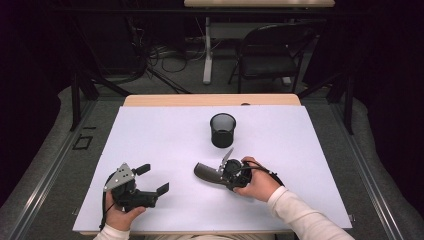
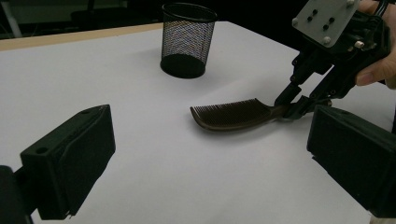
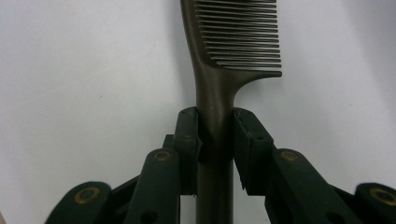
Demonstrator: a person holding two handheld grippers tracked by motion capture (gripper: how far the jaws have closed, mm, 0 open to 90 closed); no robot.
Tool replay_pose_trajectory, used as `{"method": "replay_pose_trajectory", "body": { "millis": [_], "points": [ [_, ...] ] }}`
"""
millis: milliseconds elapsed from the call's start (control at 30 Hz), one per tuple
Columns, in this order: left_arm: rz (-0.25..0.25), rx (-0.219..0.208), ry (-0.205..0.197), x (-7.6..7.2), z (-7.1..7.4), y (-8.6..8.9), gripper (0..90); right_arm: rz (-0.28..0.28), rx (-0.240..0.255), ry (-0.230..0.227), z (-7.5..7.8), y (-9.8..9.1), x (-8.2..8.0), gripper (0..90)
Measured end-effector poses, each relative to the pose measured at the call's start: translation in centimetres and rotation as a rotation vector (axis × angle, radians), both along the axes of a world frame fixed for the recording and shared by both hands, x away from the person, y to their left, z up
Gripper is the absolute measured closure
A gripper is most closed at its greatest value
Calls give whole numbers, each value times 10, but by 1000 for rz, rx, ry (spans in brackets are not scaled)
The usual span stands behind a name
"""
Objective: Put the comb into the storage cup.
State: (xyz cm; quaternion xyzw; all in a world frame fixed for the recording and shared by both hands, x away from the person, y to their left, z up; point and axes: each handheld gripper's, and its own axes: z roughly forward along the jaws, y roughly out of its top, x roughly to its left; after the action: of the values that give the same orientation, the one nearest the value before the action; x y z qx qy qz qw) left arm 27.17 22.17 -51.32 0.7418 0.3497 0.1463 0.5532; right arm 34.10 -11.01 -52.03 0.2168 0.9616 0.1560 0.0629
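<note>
Near the front edge of the tabletop, a little right of the middle, the right claw is clamped on the handle of a dark comb. The right gripper view shows the grip plainly: both jaws press the sides of the comb handle, just behind the point where the teeth begin, and the toothed end runs straight on ahead of the claw. The comb lies flat on the white surface, or very nearly so; whether it has left the surface I cannot tell.

Its long axis runs roughly along the front edge, toothed end toward the left side of the tabletop, handle toward the right hand. From the left gripper view the comb lies crosswise with its teeth turned toward the far edge.

A black mesh cup stands upright beyond the comb, toward the far edge and near the centre, its mouth open upward. So the cup lies off to the side of the comb's axis, not in line with it; dropping the comb in would, in my judgement, call for a lift and a turn to stand it on end.

The left claw rests near the front left corner, jaws wide apart and holding nothing, well clear of comb and cup. The right hand is clearly the nearer one.
</note>
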Motion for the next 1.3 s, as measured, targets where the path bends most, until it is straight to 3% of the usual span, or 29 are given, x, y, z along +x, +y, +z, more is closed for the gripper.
{"method": "replay_pose_trajectory", "body": {
  "millis": [700, 1300],
  "points": [
    [15, -5, -1, 1, 0, 3, 29, -27, 103, -73, 16, -6, -3, 727],
    [33, 4, 1, 1, 0, 4, 62, -65, 266, -193, 31, -6, -5, 727]
  ]
}}
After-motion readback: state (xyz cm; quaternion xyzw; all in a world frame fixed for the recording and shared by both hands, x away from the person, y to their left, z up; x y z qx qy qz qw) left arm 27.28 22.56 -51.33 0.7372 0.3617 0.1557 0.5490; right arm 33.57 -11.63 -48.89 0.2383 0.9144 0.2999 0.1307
